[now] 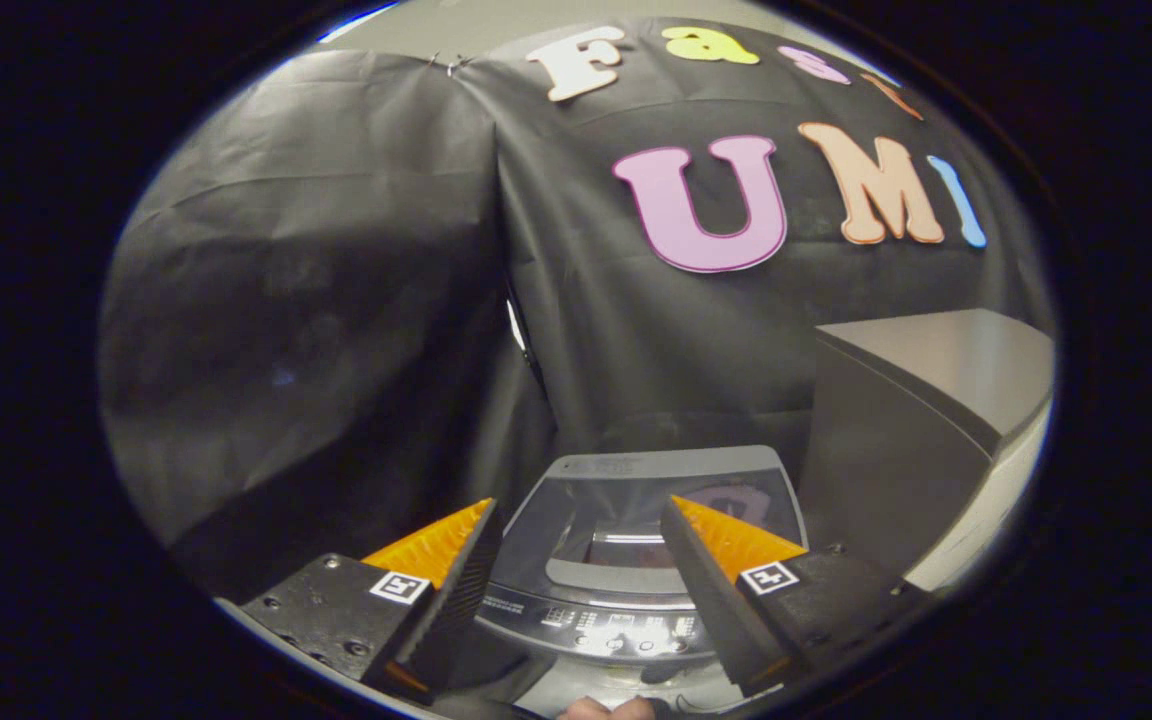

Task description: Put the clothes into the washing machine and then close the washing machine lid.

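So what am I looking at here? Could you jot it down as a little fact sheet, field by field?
setting: booth hung with black cloth
main appliance: small top-loading washing machine, seen between and just beyond the fingers
lid: glass lid lying flat, shut
controls: button panel along the machine's near edge
beside it: grey cabinet to the machine's right
gripper: fingers apart, holding nothing
clothes: can't tell where they are

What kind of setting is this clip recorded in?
Likely a staged laundry booth: black cloth wall, a top-loading washing machine with its lid down between the open gripper fingers, a grey cabinet beside it.
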A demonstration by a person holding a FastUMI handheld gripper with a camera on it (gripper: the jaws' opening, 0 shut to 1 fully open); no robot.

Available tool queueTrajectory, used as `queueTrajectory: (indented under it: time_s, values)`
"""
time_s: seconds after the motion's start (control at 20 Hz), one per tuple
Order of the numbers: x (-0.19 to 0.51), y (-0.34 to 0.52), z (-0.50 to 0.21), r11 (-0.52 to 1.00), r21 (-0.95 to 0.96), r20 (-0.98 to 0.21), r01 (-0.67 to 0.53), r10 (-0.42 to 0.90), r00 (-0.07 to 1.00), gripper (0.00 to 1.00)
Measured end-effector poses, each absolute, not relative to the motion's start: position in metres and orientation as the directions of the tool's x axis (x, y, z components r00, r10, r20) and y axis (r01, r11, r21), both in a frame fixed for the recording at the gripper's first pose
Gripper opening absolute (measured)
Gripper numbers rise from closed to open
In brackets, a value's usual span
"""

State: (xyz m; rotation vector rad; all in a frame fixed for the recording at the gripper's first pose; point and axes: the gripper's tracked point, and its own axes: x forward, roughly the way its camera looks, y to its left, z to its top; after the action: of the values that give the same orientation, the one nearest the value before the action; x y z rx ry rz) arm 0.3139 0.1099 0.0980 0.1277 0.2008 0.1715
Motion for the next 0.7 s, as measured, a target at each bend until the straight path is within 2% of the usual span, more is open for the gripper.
queueTrajectory:
  time_s: [0.4,0.7]
  values:
    - [0.226,0.060,0.102,0.970,0.223,-0.097,-0.095,0.119,0.988,0.97]
    - [0.141,0.031,0.092,0.993,0.100,-0.055,-0.059,0.065,0.996,0.97]
